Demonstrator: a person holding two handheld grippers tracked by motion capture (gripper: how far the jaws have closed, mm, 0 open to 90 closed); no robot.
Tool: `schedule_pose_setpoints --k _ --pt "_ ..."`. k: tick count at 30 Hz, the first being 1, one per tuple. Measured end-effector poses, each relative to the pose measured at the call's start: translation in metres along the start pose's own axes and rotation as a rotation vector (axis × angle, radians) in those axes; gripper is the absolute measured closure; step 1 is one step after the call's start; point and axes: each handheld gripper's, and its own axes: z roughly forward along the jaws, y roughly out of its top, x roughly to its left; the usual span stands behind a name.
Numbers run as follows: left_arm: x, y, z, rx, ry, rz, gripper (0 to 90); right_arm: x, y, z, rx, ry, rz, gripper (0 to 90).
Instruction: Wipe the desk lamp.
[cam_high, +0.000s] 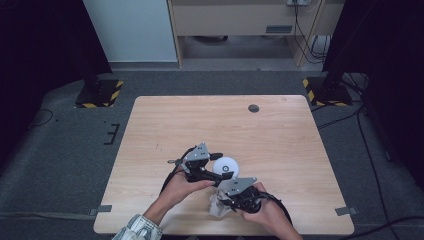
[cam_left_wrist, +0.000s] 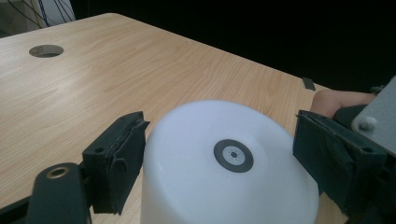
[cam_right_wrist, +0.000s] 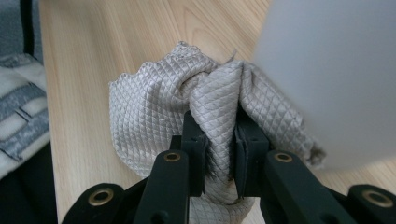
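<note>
The white cup (cam_left_wrist: 229, 163) stands upside down near the front middle of the surface (cam_high: 280, 130), its long axis upright, between the wide-set jaws of the left hand-held gripper (cam_high: 220, 172), whose pads sit close at either side; I cannot tell whether they press. Just beside it, toward the person, the right hand-held gripper (cam_right_wrist: 219, 140) is clamped on a bunched grey quilted cloth (cam_right_wrist: 154, 107) touching the cup's wall. Grey floor and dark stands surround the surface.
</note>
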Motion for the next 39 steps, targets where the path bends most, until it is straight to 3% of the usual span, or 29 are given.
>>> schedule_pose_setpoints --k 7,10,11,12,14,16,24,29,31,34,39 --pt "0.001 0.0 -0.001 0.001 0.003 -0.001 16.9 -0.011 -0.009 -0.017 -0.006 -0.031 0.02 77.2" --pt "0.001 0.0 -0.001 -0.001 0.005 -0.005 16.9 -0.014 -0.009 -0.027 -0.048 -0.042 0.036 77.2" --pt "0.001 0.0 -0.001 -0.003 0.007 -0.008 16.9 -0.016 -0.008 -0.036 -0.089 -0.048 0.047 77.2" --pt "0.001 0.0 -0.001 -0.003 0.007 -0.008 16.9 -0.016 -0.008 -0.036 -0.089 -0.048 0.047 77.2" --pt "0.002 -0.001 -0.001 -0.004 0.013 -0.01 17.0 -0.016 -0.004 -0.046 -0.161 -0.042 0.057 77.2" --pt "0.003 -0.001 -0.002 -0.005 0.017 -0.013 17.0 -0.015 -0.002 -0.046 -0.176 -0.044 0.055 77.2" --pt "0.004 -0.001 -0.002 -0.009 0.015 -0.018 17.0 -0.01 0.003 -0.038 -0.175 -0.028 0.036 77.3" --pt "0.004 -0.001 -0.002 -0.009 0.016 -0.016 16.9 -0.001 0.011 -0.023 -0.171 -0.014 0.011 77.3" --pt "0.004 -0.001 -0.002 -0.009 0.014 -0.019 16.9 0.002 0.013 -0.015 -0.151 -0.019 -0.012 77.3" --pt "0.004 -0.001 -0.002 -0.01 0.013 -0.019 16.9 0.006 0.013 0.001 -0.076 -0.028 -0.039 77.3" --pt "0.003 -0.001 -0.001 -0.008 0.011 -0.014 16.9 0.005 0.01 0.002 -0.046 -0.027 -0.033 77.4"
